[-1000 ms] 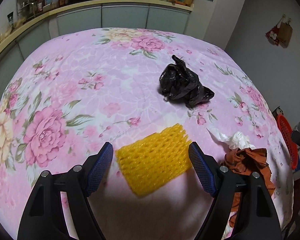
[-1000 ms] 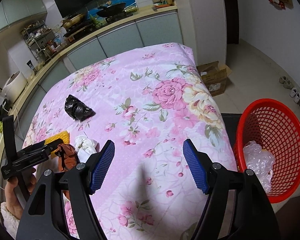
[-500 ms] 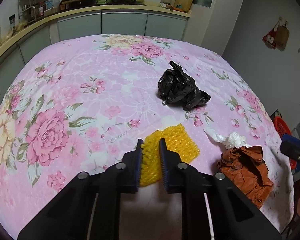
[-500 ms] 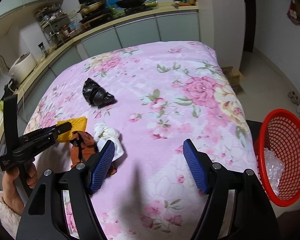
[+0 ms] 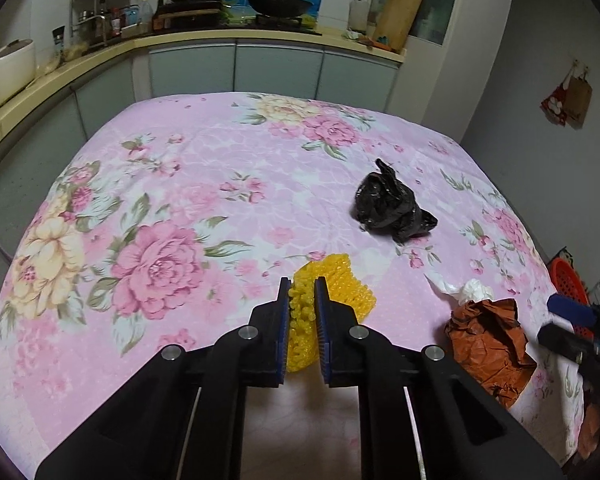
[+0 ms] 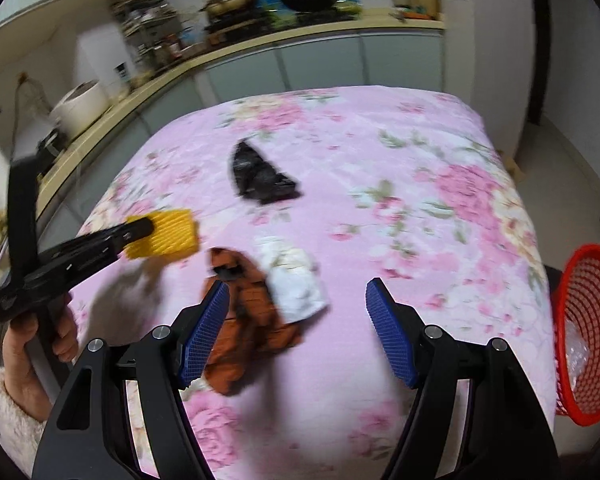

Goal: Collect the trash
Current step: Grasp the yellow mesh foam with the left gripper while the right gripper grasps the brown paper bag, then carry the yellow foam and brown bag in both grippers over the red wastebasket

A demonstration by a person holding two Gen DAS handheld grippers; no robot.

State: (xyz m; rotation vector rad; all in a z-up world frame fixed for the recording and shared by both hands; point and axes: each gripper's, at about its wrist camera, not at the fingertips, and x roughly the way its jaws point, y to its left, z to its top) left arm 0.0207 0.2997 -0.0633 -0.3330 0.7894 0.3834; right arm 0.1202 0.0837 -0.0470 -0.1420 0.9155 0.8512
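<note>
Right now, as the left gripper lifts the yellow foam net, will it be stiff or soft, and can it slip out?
The yellow foam net is probably soft: it bunches between the left gripper pads. It likely weighs little, being open mesh. Slipping seems unlikely, since the bumpy surface should catch.

A pink floral cloth [image 5: 188,184] covers the table. Behind it a long counter [image 5: 100,56] curves along the far and left sides over grey cabinet doors [image 5: 278,70]. A dark wok [image 5: 280,2] sits far centre, a wooden board [image 5: 404,14] leans far right, and what may be a white cooker [image 5: 6,70] stands left.
</note>
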